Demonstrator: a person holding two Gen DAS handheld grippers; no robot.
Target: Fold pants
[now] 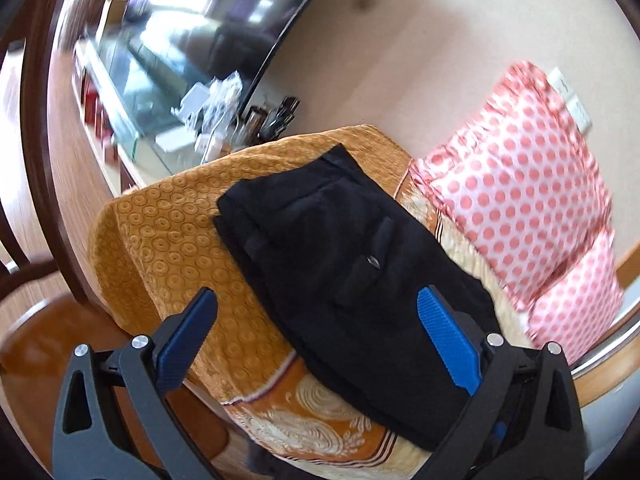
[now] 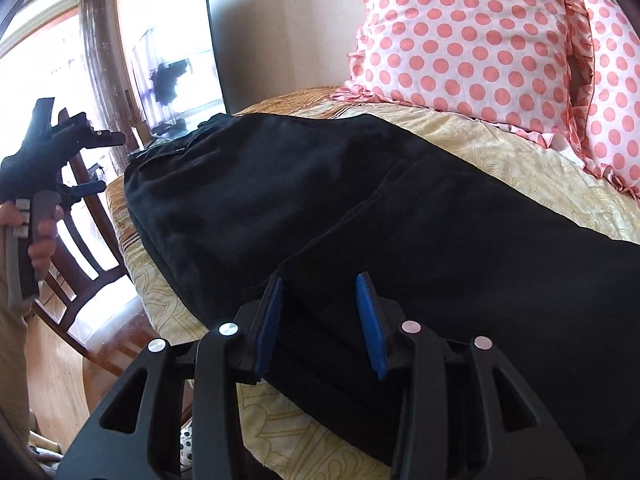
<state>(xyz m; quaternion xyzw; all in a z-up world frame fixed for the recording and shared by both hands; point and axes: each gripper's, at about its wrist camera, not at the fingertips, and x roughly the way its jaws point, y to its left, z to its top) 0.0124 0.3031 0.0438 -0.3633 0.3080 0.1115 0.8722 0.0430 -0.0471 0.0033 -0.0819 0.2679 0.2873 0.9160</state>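
Black pants point(image 1: 344, 256) lie folded on an orange and cream patterned bedspread point(image 1: 168, 240). In the left wrist view my left gripper point(image 1: 316, 304) is open wide and empty, held above the near end of the pants. In the right wrist view the pants point(image 2: 360, 208) fill the middle, with a folded layer on top. My right gripper point(image 2: 320, 284) is partly open, its blue pads point(image 2: 368, 308) just over the near folded edge, holding nothing. The left gripper point(image 2: 86, 160) also shows at far left in a hand, away from the pants.
Pink polka-dot pillows point(image 1: 520, 184) point(image 2: 472, 36) stand against the wall beside the pants. A TV point(image 2: 180, 60) and a cluttered stand point(image 1: 208, 120) are at the bed's far end. A wooden chair point(image 2: 80, 256) stands on the wood floor beside the bed.
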